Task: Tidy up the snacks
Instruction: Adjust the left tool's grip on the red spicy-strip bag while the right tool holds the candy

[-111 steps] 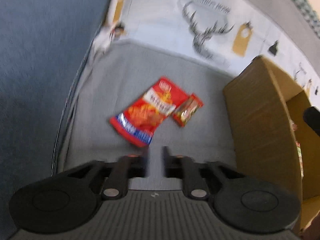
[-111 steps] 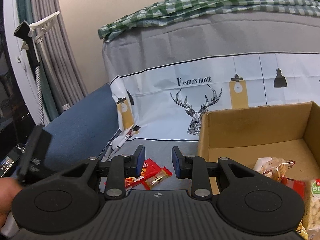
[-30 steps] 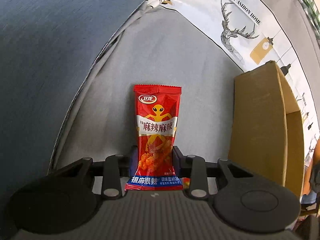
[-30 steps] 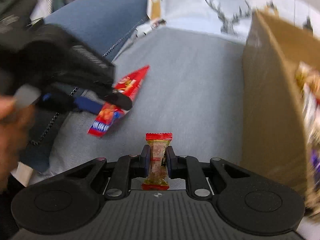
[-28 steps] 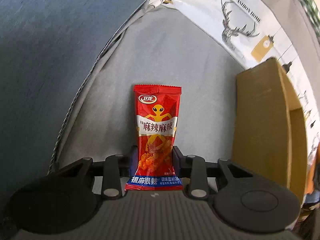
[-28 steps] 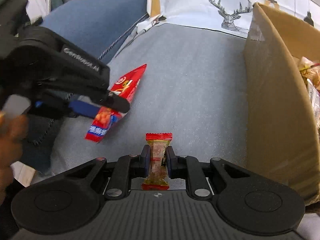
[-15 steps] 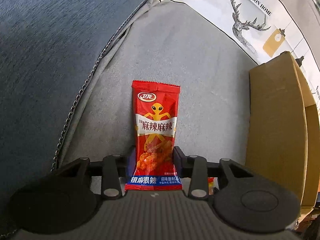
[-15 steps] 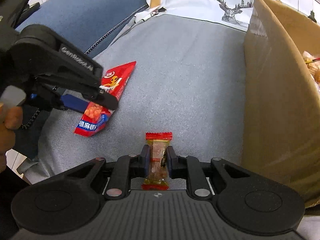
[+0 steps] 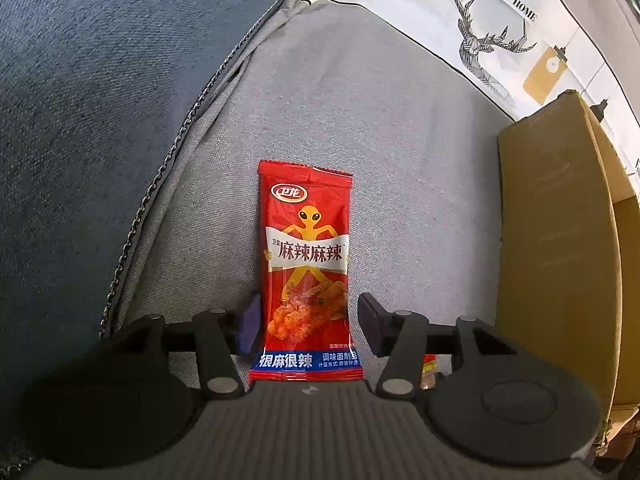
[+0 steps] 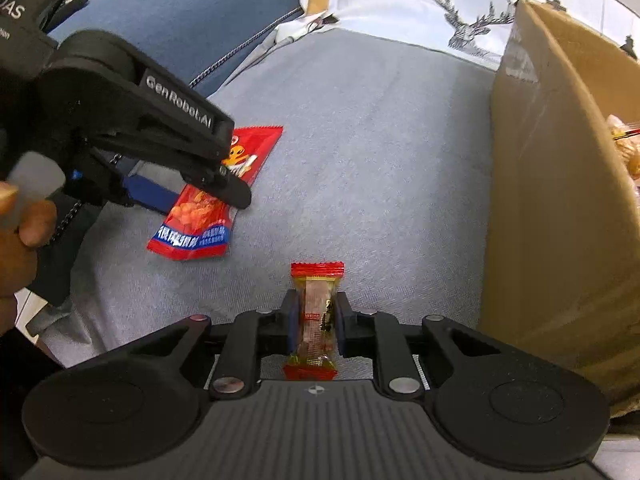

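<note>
Right claw [image 10: 314, 330]: nearest the camera in the right wrist view, closed narrowly on a small candy, blue pads pressing both of its long sides.
Small candy [image 10: 316, 320]: clear wrapper with red crimped ends, standing lengthwise between the right claw's pads, its far end poking out past the fingertips above the grey cushion.
Left claw [image 9: 306, 330]: its jaws have just been opening and now stand fairly wide; a gap shows between each pad and the packet lying between them.
Red snack packet [image 9: 306, 264]: long red bag with a yellow alien figure, Chinese lettering and a blue band at its near end. It lies flat on the cushion, near end between the left claw's fingers, far end reaching well past the tips. From the right claw it sits ahead and to the left.
Person's hand [image 10: 20, 232]: at the left edge of the right wrist view, wrapped around the left claw's handle.
Grey cushion [image 9: 360, 112]: the sofa seat under both claws and both snacks.
Cardboard box [image 10: 560, 200]: right of both claws, its tall brown wall close by; some wrapped snacks show inside over its rim.
Blue cushion [image 9: 100, 80]: left of the left claw, beyond a zipped seam.
Printed cover [image 9: 480, 20]: farthest off, white cloth with a stag drawing and the words "Fashion Home".
</note>
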`<action>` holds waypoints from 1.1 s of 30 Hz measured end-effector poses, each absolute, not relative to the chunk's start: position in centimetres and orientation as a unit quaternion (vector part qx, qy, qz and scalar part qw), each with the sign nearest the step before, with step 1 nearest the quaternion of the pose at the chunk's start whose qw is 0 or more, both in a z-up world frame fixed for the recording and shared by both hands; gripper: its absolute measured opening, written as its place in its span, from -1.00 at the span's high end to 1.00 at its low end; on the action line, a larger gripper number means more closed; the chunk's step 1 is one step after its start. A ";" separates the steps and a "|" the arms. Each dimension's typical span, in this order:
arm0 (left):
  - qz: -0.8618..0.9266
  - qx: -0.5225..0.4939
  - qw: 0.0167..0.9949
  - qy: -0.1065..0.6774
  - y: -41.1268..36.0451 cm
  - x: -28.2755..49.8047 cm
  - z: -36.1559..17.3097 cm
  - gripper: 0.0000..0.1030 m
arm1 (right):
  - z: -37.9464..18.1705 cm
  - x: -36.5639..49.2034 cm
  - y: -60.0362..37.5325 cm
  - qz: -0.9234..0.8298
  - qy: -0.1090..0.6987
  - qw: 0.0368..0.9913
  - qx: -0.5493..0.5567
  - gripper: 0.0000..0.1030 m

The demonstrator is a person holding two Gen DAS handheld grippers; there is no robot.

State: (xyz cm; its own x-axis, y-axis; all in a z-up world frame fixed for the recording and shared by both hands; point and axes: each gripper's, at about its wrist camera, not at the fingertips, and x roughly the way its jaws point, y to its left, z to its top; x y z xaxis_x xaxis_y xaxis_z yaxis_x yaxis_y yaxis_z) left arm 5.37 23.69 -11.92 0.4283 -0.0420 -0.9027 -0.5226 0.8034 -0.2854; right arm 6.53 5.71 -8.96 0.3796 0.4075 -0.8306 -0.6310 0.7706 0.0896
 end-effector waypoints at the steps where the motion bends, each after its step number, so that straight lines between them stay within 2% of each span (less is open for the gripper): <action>1: 0.151 -0.276 0.799 0.513 23.7 5.4 -11.9 -0.12 | -8.9 6.5 5.7 0.315 0.456 0.823 -0.121 0.64; 33: 0.153 -0.261 0.800 0.518 23.4 5.9 -11.9 -0.16 | -9.4 6.8 5.6 0.311 0.456 0.823 -0.133 0.61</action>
State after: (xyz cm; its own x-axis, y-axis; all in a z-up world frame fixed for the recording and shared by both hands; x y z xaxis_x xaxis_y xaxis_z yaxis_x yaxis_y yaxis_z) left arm 5.89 23.36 -11.86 0.4168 -0.0244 -0.9087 -0.5153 0.8171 -0.2583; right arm 6.79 5.61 -9.40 0.3910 0.3903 -0.8335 -0.6330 0.7715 0.0643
